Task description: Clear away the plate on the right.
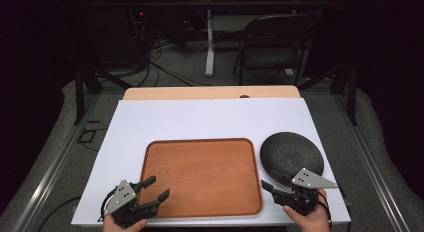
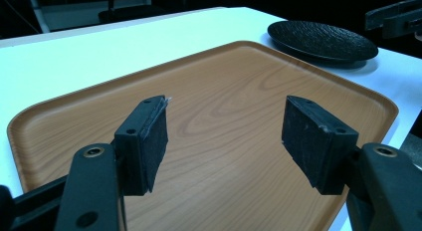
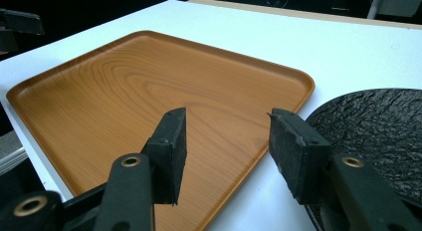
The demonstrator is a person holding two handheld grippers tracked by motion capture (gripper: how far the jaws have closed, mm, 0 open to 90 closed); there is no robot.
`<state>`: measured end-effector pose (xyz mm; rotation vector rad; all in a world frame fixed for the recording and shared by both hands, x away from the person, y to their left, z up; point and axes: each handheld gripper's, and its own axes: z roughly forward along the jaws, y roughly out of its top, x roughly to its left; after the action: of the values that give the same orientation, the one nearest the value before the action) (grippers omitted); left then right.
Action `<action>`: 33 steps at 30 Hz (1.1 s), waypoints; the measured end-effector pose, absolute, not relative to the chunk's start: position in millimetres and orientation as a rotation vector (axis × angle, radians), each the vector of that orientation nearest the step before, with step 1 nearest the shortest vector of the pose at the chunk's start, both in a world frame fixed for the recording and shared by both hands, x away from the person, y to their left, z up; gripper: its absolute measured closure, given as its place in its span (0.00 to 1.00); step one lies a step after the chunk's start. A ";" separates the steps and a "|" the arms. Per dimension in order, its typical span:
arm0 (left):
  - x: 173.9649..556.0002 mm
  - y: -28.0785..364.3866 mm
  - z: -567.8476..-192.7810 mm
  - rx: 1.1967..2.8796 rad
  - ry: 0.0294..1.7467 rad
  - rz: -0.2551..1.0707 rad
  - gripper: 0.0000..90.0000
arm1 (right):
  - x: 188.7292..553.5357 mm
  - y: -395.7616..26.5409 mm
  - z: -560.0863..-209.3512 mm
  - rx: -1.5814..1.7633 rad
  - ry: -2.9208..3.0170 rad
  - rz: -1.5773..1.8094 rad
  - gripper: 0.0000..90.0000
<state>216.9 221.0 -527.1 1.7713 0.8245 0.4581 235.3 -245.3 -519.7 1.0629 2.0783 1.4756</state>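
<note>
Currently the left gripper [image 1: 156,188] hovers over the wooden tray's [image 1: 200,142] near-left corner, jaws spread and empty. Just right of the tray lies the black plate [image 1: 287,149]; the right gripper [image 1: 272,188], likewise released, waits beside its near rim, probably poised to lift it across.

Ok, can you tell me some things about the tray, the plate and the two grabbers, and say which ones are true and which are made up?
1. The wooden tray has nothing on it. True.
2. The black plate sits on the tray. False: it lies on the white table, beside the tray's right edge.
3. The left gripper is open and holds nothing. True.
4. The right gripper is shut on the plate. False: its jaws stand apart with nothing between them, over the gap where tray and plate meet.
5. The plate is white and smooth. False: it is black with a rough surface.
</note>
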 end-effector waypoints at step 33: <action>216.8 219.8 -527.8 1.789 0.832 0.448 0.36 | 244.4 -261.0 -523.6 1.240 2.046 1.463 0.41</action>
<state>216.8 219.8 -527.8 1.7886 0.8321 0.4475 244.4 -261.0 -523.6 1.2395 2.0456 1.4625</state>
